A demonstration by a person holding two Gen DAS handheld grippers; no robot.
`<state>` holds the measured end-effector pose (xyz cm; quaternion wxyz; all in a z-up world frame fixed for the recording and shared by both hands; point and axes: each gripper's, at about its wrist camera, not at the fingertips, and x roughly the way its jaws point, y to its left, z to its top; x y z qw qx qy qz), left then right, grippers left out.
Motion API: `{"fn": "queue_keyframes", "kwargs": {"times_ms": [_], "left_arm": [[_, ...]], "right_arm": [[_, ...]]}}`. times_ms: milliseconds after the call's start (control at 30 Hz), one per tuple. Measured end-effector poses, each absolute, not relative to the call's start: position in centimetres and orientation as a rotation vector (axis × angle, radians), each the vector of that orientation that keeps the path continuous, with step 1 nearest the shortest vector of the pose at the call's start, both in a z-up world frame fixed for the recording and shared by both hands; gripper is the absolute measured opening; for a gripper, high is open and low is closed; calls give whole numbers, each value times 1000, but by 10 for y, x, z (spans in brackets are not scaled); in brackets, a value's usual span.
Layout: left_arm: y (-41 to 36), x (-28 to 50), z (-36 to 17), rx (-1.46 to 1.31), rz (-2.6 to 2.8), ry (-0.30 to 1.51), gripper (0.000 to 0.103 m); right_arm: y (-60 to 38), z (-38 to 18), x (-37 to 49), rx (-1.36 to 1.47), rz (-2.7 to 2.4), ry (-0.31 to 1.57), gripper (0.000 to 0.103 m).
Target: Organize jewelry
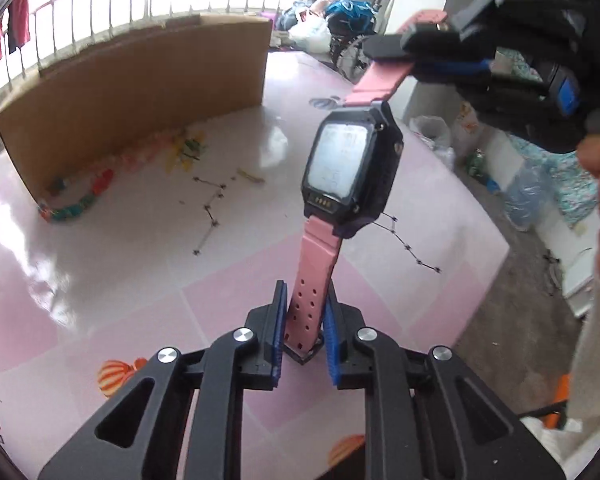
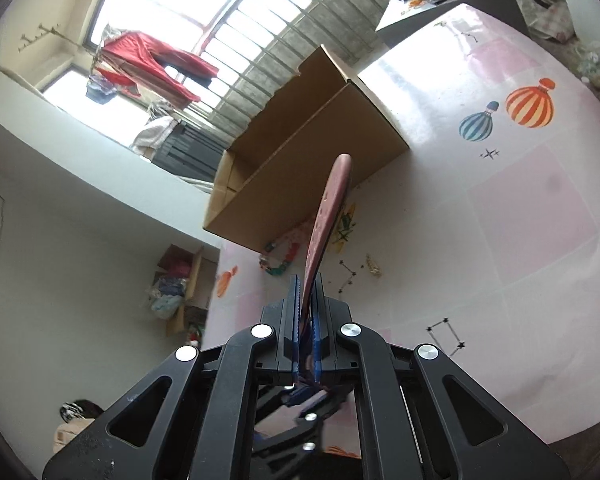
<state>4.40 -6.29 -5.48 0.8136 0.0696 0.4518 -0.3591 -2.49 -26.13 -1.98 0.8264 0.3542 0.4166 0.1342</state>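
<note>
Above the table, 2 hand-held grippers clamp the watch.

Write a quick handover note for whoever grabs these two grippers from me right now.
Left gripper: shut on the holed end of the pink strap of the watch.
Right gripper: shut on the other strap end.
The watch hangs between them in the air, over the table.
Cardboard box stands open at the table's far edge; bead bracelet and small pieces lie before it.
Done: watch lifted.
Left: place the watch, probably in the box, then the rest.
</note>
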Motion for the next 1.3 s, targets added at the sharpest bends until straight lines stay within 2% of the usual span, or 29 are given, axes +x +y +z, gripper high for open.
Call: {"fn": "queue_keyframes", "kwargs": {"times_ms": [33,100,300,467,567,767,1033,1133,1300], "left_arm": [[-57,47,-53,116,-804,1005,3],[-49,55,-54,51,-892,1112,3],[-39,77,-66,-40,-946,1307,3],[-30,99,-75,-190,-1015,1417,3],[-29,111,-81,-289,-1058,1477,2],[-27,114,-70,-106,-981,1428,3],[-41,97,-47,526,-708,1224,4],[-39,98,-47,581,-680,1227,6],[-28,101,-45,596,-630,1217,18]], "right_arm": [[-263,-23,-27,713,264,909,15],[-267,-32,-29,650,237,976,19],[-282,-68,-28,644,214,1125,19],[-276,-87,-19,598,212,1202,34],[-276,-91,-9,587,210,1214,35],[-262,-80,3,447,200,1176,37],[-223,-64,8,188,291,1028,37],[-219,-68,13,165,305,1042,37],[-219,-75,16,189,316,1070,37]]}}
